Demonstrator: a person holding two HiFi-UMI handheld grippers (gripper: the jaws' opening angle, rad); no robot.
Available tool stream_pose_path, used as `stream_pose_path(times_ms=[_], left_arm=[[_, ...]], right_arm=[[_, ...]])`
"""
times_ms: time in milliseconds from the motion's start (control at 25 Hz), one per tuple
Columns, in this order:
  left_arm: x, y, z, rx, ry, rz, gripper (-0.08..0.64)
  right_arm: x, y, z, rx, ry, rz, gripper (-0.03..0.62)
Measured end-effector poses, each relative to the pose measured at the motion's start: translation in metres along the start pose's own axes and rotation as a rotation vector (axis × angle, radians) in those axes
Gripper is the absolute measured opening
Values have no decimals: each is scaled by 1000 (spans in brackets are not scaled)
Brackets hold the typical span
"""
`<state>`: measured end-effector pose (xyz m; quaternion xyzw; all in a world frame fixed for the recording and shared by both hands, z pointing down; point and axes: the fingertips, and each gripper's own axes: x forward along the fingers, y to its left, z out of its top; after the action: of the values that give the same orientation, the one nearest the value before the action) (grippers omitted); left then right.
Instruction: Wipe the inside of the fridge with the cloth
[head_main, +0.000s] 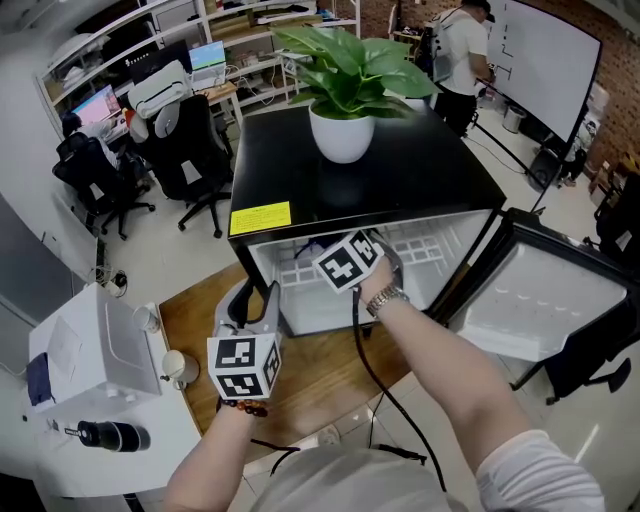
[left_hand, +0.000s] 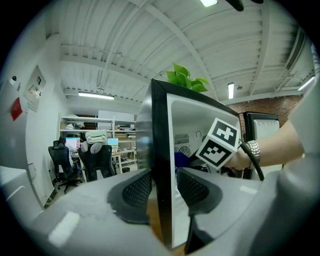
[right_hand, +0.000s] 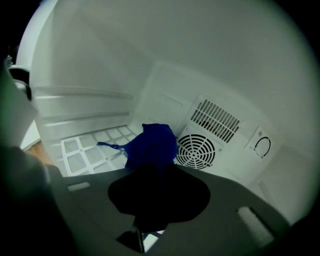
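Observation:
A black mini fridge (head_main: 440, 170) stands with its door (head_main: 540, 300) swung open to the right. My right gripper (right_hand: 155, 172) reaches inside, shut on a bunched blue cloth (right_hand: 152, 144), which hangs over the white wire shelf (right_hand: 90, 147) close to the round fan grille (right_hand: 196, 150) on the back wall. In the head view only its marker cube (head_main: 350, 260) shows at the fridge's mouth. My left gripper (left_hand: 164, 187) sits at the fridge's left front edge (left_hand: 161, 165), the wall between its jaws and the pads against it. The blue cloth (left_hand: 181, 160) also peeks out behind that edge.
A potted plant (head_main: 345, 85) stands on the fridge top. A white machine (head_main: 95, 350) and a black bottle (head_main: 110, 435) sit on a table at the left. Office chairs (head_main: 190, 150) and desks are behind; a person (head_main: 460, 50) stands at the whiteboard.

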<state>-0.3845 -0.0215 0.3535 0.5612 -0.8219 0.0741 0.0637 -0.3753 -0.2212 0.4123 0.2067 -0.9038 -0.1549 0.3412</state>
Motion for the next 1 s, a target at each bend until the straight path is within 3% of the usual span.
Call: stream_pose_path(times_ms=[1000], left_arm=[[1,0,0,-4,1,5,163]], right_arm=[[-22,-92,-72,125,81,-140,72]])
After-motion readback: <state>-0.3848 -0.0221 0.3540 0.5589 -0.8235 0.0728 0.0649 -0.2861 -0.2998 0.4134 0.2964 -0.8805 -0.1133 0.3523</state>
